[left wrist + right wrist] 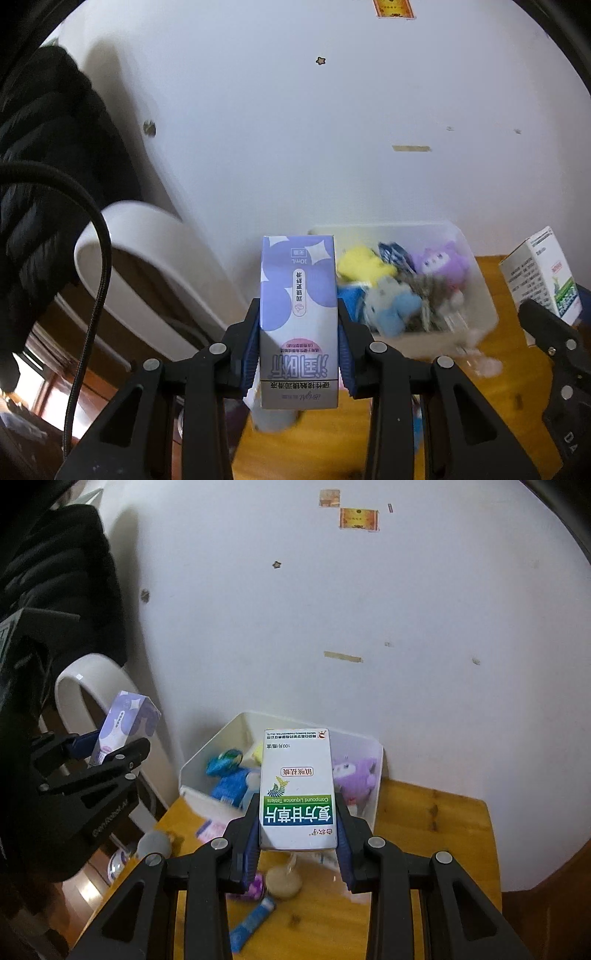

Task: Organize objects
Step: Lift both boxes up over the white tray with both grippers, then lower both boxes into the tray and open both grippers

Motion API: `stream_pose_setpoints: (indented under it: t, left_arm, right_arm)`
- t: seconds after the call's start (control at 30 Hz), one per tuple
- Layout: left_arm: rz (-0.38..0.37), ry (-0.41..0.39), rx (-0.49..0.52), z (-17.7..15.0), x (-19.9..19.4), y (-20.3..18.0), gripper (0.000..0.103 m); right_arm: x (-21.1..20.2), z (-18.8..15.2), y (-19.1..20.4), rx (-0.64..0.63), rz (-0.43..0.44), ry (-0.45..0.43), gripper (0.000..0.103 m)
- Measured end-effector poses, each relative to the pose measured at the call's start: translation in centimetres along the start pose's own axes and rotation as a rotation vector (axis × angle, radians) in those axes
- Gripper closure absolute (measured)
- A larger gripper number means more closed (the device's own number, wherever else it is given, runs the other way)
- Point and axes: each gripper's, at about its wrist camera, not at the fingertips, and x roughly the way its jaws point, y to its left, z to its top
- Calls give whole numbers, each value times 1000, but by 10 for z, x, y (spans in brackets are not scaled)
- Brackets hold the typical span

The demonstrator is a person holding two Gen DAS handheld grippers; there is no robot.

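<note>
My left gripper (299,347) is shut on a purple and white carton (298,317), held upright above the wooden table (495,354). In the right wrist view the same carton (123,731) and left gripper (107,751) show at the left. My right gripper (298,827) is shut on a white and green tablet box (297,790), also visible at the right edge of the left wrist view as the tablet box (539,273). Both boxes hang in front of a white bin (207,760) holding plush toys, seen blurred as the bin (476,273) in the left wrist view.
On the table (436,823) under my right gripper lie a blue tube (251,923), a small round beige item (282,882) and a purple item (255,884). A white chair (92,686) with dark clothing stands left. A white wall rises behind the bin.
</note>
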Motion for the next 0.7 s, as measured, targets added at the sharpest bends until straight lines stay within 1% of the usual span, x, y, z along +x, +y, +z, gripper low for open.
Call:
stream_pose_setpoints:
  t: [0.23,0.3,0.43,0.57,0.7]
  left_arm:
    - [6,11,-8,32,53,-7,64]
    - [8,31,-12,39,75,-10,64]
    - [6,107,-9,47,122,-18,64]
    - [-29,210,3,47,168,-27,64]
    - [-69,288,-2,45,200,-32,64]
  right_arm:
    - [50,26,-14,50,-22,22,68]
    - [66,30,-20,70,-34,37,68]
    - [102,33,-35,114,-42,83,68]
    - [137,25,-42,120,-55,142,68]
    - [168,12,-45,111,-53,203,67]
